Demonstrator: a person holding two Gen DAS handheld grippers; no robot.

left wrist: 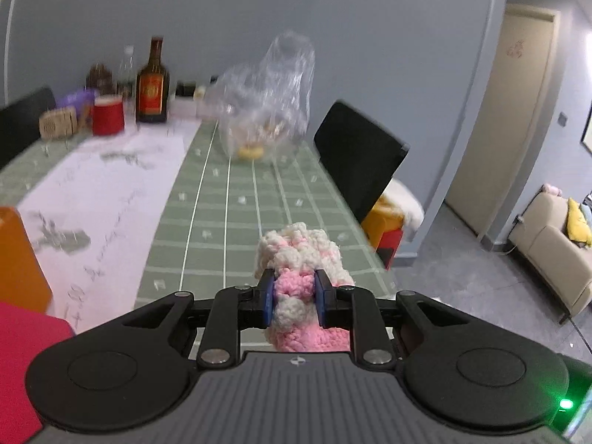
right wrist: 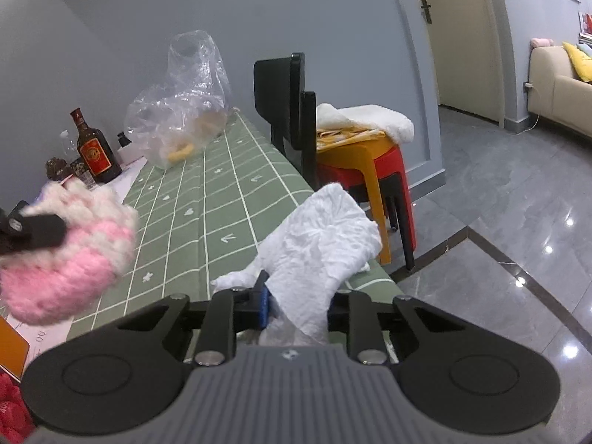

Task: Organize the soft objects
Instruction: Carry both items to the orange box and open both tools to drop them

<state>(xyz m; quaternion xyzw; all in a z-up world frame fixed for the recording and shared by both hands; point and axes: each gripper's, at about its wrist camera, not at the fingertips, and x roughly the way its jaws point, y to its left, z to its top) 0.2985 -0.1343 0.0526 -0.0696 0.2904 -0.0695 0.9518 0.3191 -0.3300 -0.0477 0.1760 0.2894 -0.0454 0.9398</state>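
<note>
Ok, far end of the green checked tablecloth (left wrist: 236,222): clear plastic bag (right wrist: 177,107) with a yellow ring inside, brown bottle (left wrist: 152,81) and red cup (left wrist: 108,114) beside it; black chair (left wrist: 355,155) and stacked stools (right wrist: 373,170) along the right edge. Left gripper (left wrist: 294,298) is clamped on the pink-and-white knit piece (left wrist: 296,288), lifted clear of the cloth. Right gripper (right wrist: 296,303) points down at the table edge, pinching the white crumpled cloth (right wrist: 318,244).

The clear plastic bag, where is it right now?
The clear plastic bag stands at the far end of the green checked table, right of the brown bottle and left of the black chair.
</note>
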